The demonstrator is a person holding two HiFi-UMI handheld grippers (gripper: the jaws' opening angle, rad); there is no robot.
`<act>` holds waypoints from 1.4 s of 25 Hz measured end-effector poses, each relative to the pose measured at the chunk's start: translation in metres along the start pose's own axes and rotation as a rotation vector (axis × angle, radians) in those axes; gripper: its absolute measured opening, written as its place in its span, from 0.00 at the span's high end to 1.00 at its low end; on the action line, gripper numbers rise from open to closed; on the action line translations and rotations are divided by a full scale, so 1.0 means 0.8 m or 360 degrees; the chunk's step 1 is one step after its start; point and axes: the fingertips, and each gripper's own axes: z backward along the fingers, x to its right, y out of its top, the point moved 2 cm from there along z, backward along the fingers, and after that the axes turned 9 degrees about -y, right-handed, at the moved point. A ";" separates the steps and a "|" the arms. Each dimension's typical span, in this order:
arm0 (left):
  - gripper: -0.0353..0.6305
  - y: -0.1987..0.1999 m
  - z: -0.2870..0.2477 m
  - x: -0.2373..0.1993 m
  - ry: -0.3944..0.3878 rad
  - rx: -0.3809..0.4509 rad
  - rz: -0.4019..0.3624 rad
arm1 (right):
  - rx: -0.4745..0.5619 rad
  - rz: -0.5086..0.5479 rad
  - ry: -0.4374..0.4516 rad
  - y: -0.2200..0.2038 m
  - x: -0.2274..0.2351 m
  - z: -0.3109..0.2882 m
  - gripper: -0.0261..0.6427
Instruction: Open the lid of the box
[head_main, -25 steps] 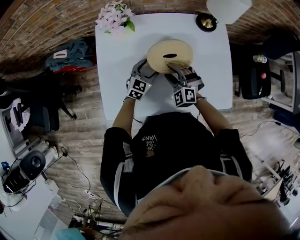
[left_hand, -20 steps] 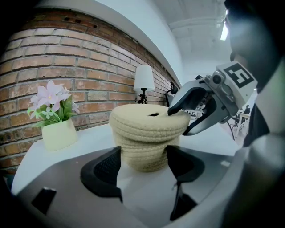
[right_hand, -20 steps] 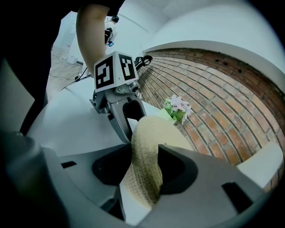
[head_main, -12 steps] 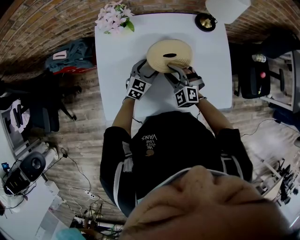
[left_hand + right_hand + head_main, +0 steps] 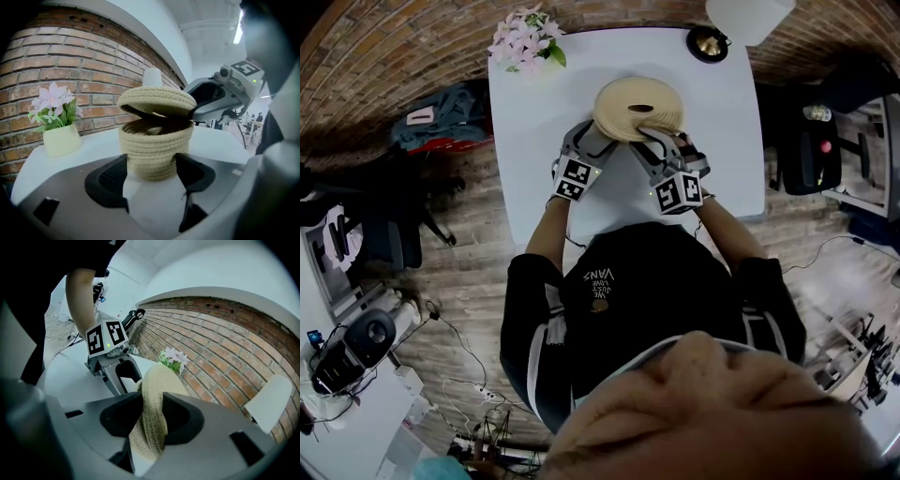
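Observation:
A round woven straw box (image 5: 157, 150) stands on the white table (image 5: 534, 112). My left gripper (image 5: 151, 166) is shut on the box's lower wall, one pad on each side. The box's lid (image 5: 157, 101) is tilted, its near-right edge raised, and a dark gap shows under it. My right gripper (image 5: 152, 416) has the lid's rim (image 5: 152, 394) edge-on between its pads, and its jaws are closing on that rim. In the head view both grippers, left (image 5: 598, 134) and right (image 5: 652, 131), meet at the box's near side (image 5: 637, 103).
A pale pot of pink flowers (image 5: 525, 42) stands at the table's far left corner. A small dark and gold object (image 5: 709, 42) and a white lampshade (image 5: 750, 14) are at the far right. A brick wall runs behind the table, with chairs and cables on the floor around it.
My right gripper has shifted slightly right and toward the person, with its marker cube turned. The left gripper and the box have stayed where they were.

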 end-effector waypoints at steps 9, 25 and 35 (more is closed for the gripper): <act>0.47 -0.001 0.000 -0.001 0.0000 0.0002 0.0019 | 0.0021 -0.0027 -0.0036 0.007 0.016 0.005 0.79; 0.47 -0.001 -0.001 0.000 -0.0005 0.0002 0.0052 | 0.0030 -0.0079 -0.0042 0.020 0.048 0.004 0.82; 0.47 -0.002 -0.002 0.001 0.0002 0.0000 0.0061 | 0.0024 -0.0153 0.0020 0.017 0.066 -0.004 0.83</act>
